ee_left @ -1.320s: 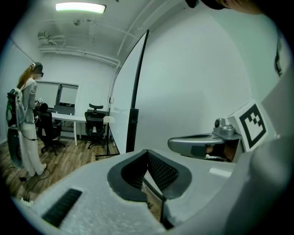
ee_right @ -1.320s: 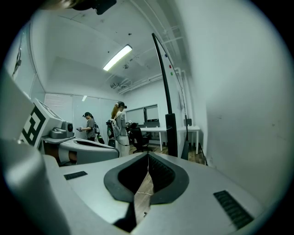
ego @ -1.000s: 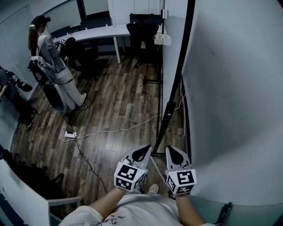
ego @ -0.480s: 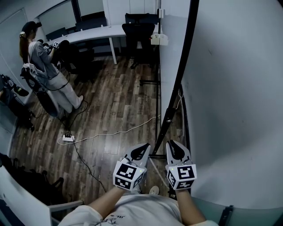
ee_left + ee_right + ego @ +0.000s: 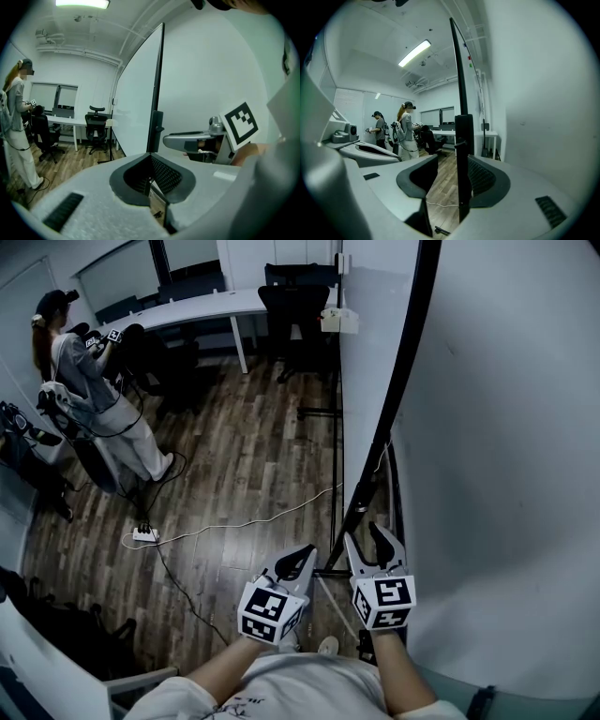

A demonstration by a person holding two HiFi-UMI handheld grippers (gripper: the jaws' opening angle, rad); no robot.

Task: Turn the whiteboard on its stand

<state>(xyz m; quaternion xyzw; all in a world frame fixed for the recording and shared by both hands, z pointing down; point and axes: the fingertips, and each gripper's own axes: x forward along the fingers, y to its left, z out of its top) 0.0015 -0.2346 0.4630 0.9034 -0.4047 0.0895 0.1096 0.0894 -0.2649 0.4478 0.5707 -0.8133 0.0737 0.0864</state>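
Observation:
The whiteboard fills the right of the head view, its black frame edge slanting down to the stand's post. My right gripper is low beside that edge and its jaws are opening. In the right gripper view the black post stands in the gap of my right gripper, closer to the right pad, and neither pad presses on it. My left gripper hangs just left of it, shut and holding nothing. The left gripper view shows the whiteboard edge-on ahead.
A person stands at the far left by a white desk with a black chair. A power strip and its cables lie across the wood floor. The stand's foot reaches out to the left.
My right gripper's jaws have gone from shut to apart. The board's black edge has shifted a little to the right in the head view. The left gripper has stayed in place.

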